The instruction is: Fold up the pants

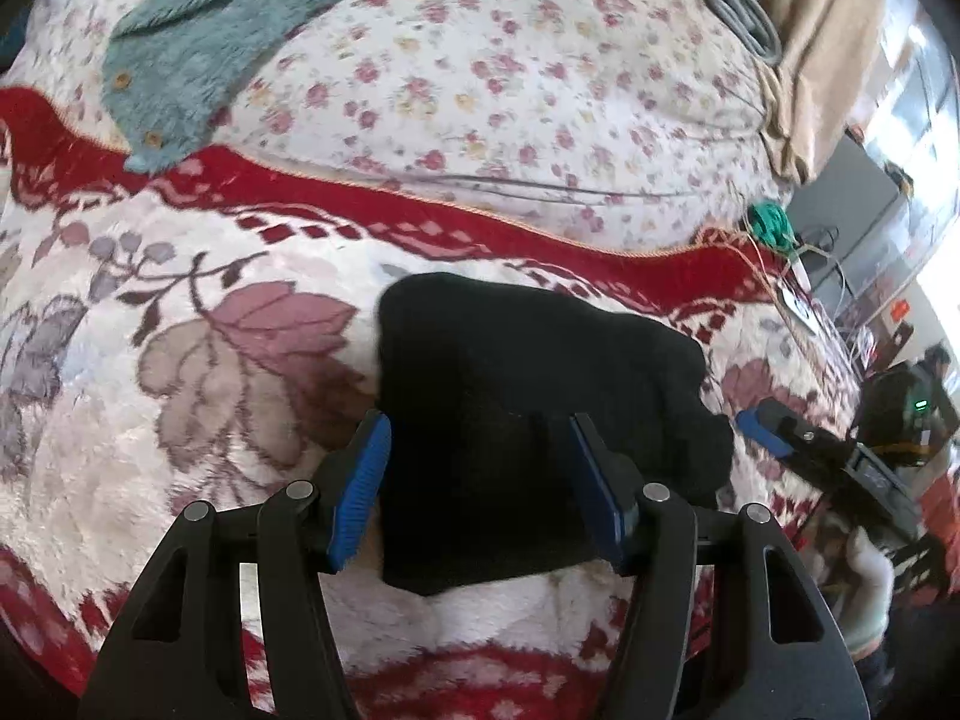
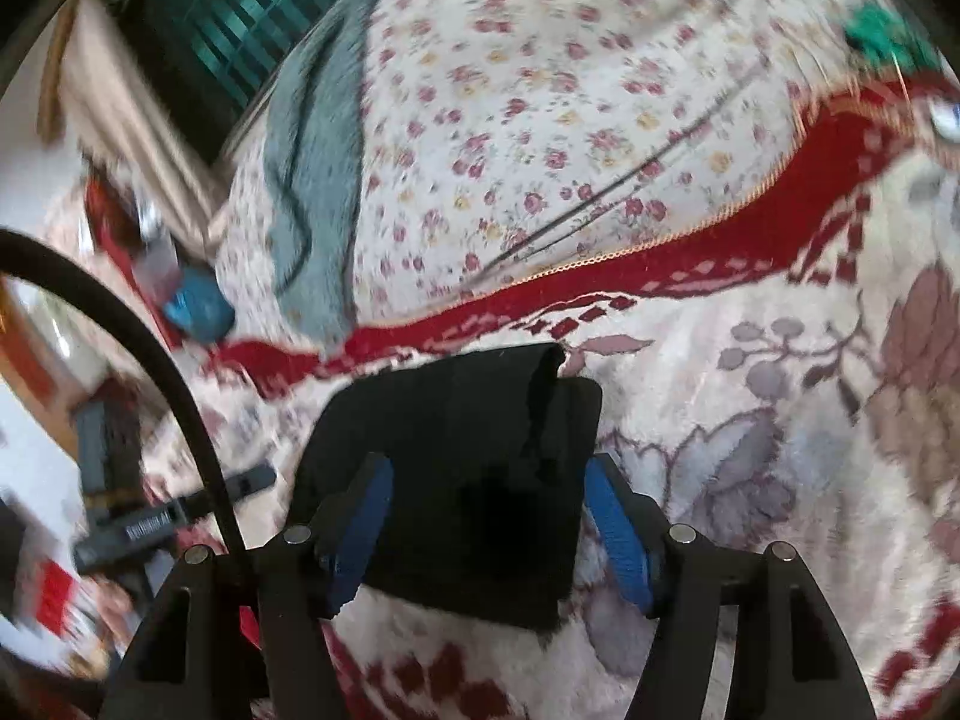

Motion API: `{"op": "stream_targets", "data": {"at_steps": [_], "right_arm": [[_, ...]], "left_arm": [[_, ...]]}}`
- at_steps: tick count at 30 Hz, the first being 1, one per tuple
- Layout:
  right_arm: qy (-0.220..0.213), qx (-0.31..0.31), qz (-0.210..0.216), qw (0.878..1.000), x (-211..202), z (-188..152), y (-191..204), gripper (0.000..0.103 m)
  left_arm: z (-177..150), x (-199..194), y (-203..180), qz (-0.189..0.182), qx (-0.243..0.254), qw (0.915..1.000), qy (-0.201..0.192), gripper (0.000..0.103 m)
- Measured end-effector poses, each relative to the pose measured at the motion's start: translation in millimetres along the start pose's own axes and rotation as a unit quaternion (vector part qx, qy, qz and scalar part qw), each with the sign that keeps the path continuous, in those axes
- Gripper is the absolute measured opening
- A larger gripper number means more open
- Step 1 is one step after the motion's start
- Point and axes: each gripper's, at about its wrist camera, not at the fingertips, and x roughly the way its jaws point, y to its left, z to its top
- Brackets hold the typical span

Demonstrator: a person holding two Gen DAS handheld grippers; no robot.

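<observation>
on a plush floral blanket [image 1: 180,480] with a red border, black pants [image 1: 510,420] lie folded into a compact bundle. left gripper [image 1: 480,468] hangs over them with jaws spread wide, gripping nothing; right gripper [image 2: 486,516] likewise stands released above the bundle [image 2: 456,480]. a teal fleece garment [image 1: 198,48] rests farther back on a flowered sheet [image 1: 510,90].

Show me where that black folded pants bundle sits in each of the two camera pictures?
Left wrist view: the black pants lie low in the middle, between the open blue fingers.
Right wrist view: the black pants again lie low in the middle, between that gripper's open fingers.
Shared landmark: the red blanket border runs just beyond the pants in both.
</observation>
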Motion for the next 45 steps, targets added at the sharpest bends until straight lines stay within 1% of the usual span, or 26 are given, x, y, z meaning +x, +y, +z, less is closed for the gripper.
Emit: {"op": "stream_targets", "data": {"at_steps": [3,5,7,9,10,12,13,14,15,17,18,19,20,21,22,23,24,26,28,31,34,38,41,45], "right_arm": [[0.034,0.035,0.002,0.999,23.3,4.4,-14.6,0.068],[0.042,0.035,0.007,0.998,33.4,4.9,-18.1,0.073],[0.055,0.032,0.008,0.998,43.8,3.6,-21.0,0.075],[0.065,0.034,0.014,0.997,53.6,1.0,-24.2,0.075],[0.068,0.039,0.023,0.997,57.1,-1.0,-26.2,0.075],[0.078,0.056,0.055,0.994,67.3,-5.6,-32.2,0.078],[0.076,0.057,0.062,0.994,70.4,-7.1,-33.4,0.081],[0.068,0.047,0.065,0.994,71.1,-7.8,-32.0,0.082],[0.069,0.039,0.064,0.995,72.7,-8.2,-30.0,0.082],[0.071,0.021,0.06,0.995,75.3,-8.5,-25.1,0.083],[0.065,0.015,0.059,0.996,75.7,-9.8,-23.6,0.083],[0.06,0.01,0.058,0.996,76.6,-10.8,-22.2,0.074],[0.057,0.001,0.05,0.997,77.8,-12.2,-20.2,0.069],[0.056,-0.003,0.047,0.997,77.5,-12.3,-19.6,0.066],[0.055,-0.004,0.051,0.997,75.7,-12.6,-18.9,0.058],[0.052,-0.002,0.061,0.997,72.2,-12.2,-17.2,0.052],[0.048,-0.003,0.06,0.997,67.9,-11.6,-14.2,0.05],[0.043,-0.017,0.055,0.997,62.0,-10.2,-4.8,0.047],[0.037,-0.027,0.057,0.997,56.8,-7.4,7.2,0.045],[0.033,-0.033,0.078,0.996,54.5,-2.5,27.5,0.044],[0.033,-0.049,0.096,0.994,63.1,-0.4,54.7,0.044],[0.038,-0.057,0.126,0.99,91.1,3.0,94.5,0.044],[0.048,-0.056,0.144,0.987,120.6,1.6,121.4,0.044],[0.078,-0.056,0.162,0.982,165.0,-4.9,154.5,0.044]], "left_arm": [[3.8,9.2,17.1,-0.021,-0.031,0.9992,0.016,0.06],[5.1,18.7,25.6,-0.048,-0.047,0.9973,0.03,0.06],[5.8,30.1,30.7,-0.068,-0.057,0.9952,0.042,0.06],[6.2,43.1,32.2,-0.069,-0.055,0.9945,0.057,0.061],[6.3,47.3,33.3,-0.075,-0.057,0.9937,0.061,0.063],[6.5,57.3,37.5,-0.099,-0.076,0.9898,0.069,0.078],[6.0,62.3,38.7,-0.107,-0.084,0.9879,0.075,0.08],[5.3,67.4,39.5,-0.113,-0.092,0.9863,0.077,0.083],[5.7,68.5,38.6,-0.117,-0.093,0.9864,0.069,0.086],[6.6,69.3,31.4,-0.106,-0.077,0.9895,0.061,0.087],[6.8,70.3,25.4,-0.095,-0.056,0.9921,0.059,0.087],[6.2,71.8,20.7,-0.086,-0.037,0.994,0.057,0.087],[5.6,72.4,14.6,-0.072,-0.013,0.9958,0.055,0.078],[4.3,70.9,7.8,-0.055,0.011,0.9971,0.051,0.067],[4.0,67.1,3.7,-0.054,0.02,0.9972,0.047,0.062],[4.0,65.3,2.5,-0.055,0.023,0.9973,0.044,0.051],[5.6,60.7,1.7,-0.055,0.026,0.9973,0.041,0.045],[10.6,50.8,3.2,-0.062,0.029,0.997,0.036,0.039],[15.7,39.6,6.6,-0.064,0.025,0.9972,0.03,0.037],[23.9,14.8,13.3,-0.055,0.029,0.998,0.007,0.037],[34.8,-11.8,30.4,-0.042,0.024,0.9988,-0.011,0.037],[45.8,-42.3,63.9,-0.008,0.013,0.9994,-0.03,0.037],[49.7,-58.9,97.3,0.021,-0.009,0.9989,-0.041,0.037],[47.9,-71.3,140.2,0.051,-0.04,0.9968,-0.048,0.037]]}}
